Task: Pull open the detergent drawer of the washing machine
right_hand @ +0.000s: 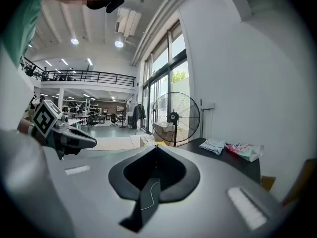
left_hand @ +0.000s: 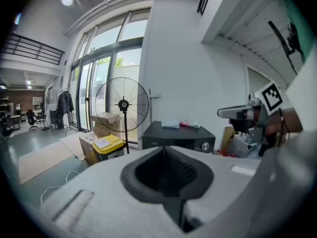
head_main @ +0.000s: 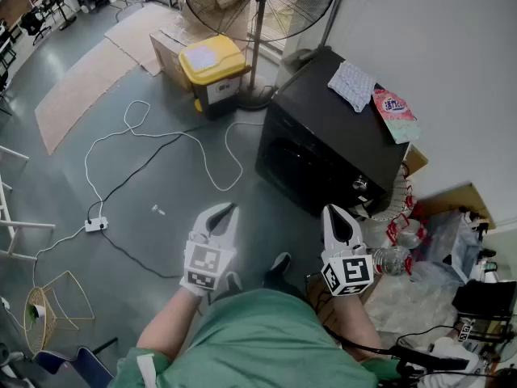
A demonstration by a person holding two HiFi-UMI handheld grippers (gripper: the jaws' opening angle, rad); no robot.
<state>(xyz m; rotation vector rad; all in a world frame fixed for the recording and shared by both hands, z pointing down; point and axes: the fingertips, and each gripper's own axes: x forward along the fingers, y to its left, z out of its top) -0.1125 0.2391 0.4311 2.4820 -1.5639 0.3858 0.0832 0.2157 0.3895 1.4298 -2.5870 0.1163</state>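
A black washing machine (head_main: 327,140) stands by the white wall, its round door facing me and a silver knob (head_main: 359,184) at the front's upper right. I cannot make out the detergent drawer. My left gripper (head_main: 227,209) is shut and empty, held over the grey floor well short of the machine. My right gripper (head_main: 333,211) is also shut and empty, just in front of the machine's lower right corner, not touching it. In the left gripper view the washing machine (left_hand: 177,137) sits ahead past the closed jaws, with the right gripper (left_hand: 237,113) at the right.
A folded cloth (head_main: 352,85) and a pink packet (head_main: 395,113) lie on the machine's top. A pedestal fan (head_main: 258,6) and a yellow-lidded bin (head_main: 213,69) stand behind it. White cable (head_main: 161,136) trails across the floor. Bottles and bags (head_main: 404,249) crowd the right side.
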